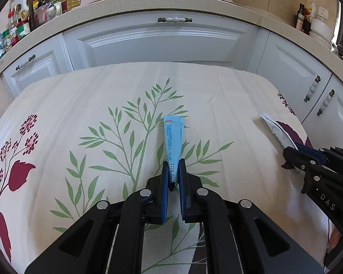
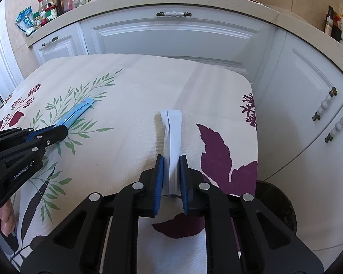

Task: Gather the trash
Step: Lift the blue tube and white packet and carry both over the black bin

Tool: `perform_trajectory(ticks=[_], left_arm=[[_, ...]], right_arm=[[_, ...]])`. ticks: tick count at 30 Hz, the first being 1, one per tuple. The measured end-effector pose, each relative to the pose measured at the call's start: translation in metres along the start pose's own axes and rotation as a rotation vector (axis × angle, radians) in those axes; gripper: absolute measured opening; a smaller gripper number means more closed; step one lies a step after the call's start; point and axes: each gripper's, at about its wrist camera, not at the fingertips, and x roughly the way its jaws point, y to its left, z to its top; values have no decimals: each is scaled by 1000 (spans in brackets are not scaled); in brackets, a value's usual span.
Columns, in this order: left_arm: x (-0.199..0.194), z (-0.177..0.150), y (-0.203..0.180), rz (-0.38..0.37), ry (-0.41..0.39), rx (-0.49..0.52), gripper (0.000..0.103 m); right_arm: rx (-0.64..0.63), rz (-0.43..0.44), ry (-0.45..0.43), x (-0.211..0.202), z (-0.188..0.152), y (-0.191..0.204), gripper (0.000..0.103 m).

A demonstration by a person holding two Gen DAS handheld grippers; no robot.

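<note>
While both arms sit low over the flowered cloth on the surface, the left claw is clamped on a light blue sachet, its blue pads pinching the near end so the packet juts straight ahead from between the fingers, printed side up over the green leaf pattern. Over to that claw's right, the right claw has its own catch: a white wrapper squeezed between the pads, standing on edge and reaching forward from the fingertips, with the purple leaf print just to its right. From the right wrist view the left claw shows off to the left, the blue sachet poking out ahead of it. Beyond both claws, white cabinet doors run under a speckled counter crowded with bottles.
</note>
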Motion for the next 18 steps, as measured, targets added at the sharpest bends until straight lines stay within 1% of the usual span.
perform_trajectory(ticks=[11,18], left_arm=[[-6,-1,2,2,-27,-1,8],[-12,-3,4,-3,-44,-11,8]], right_arm=[[35,-6,-35,-10,-2,-2,13],[54,-13,-88,-28,-1,0,13]])
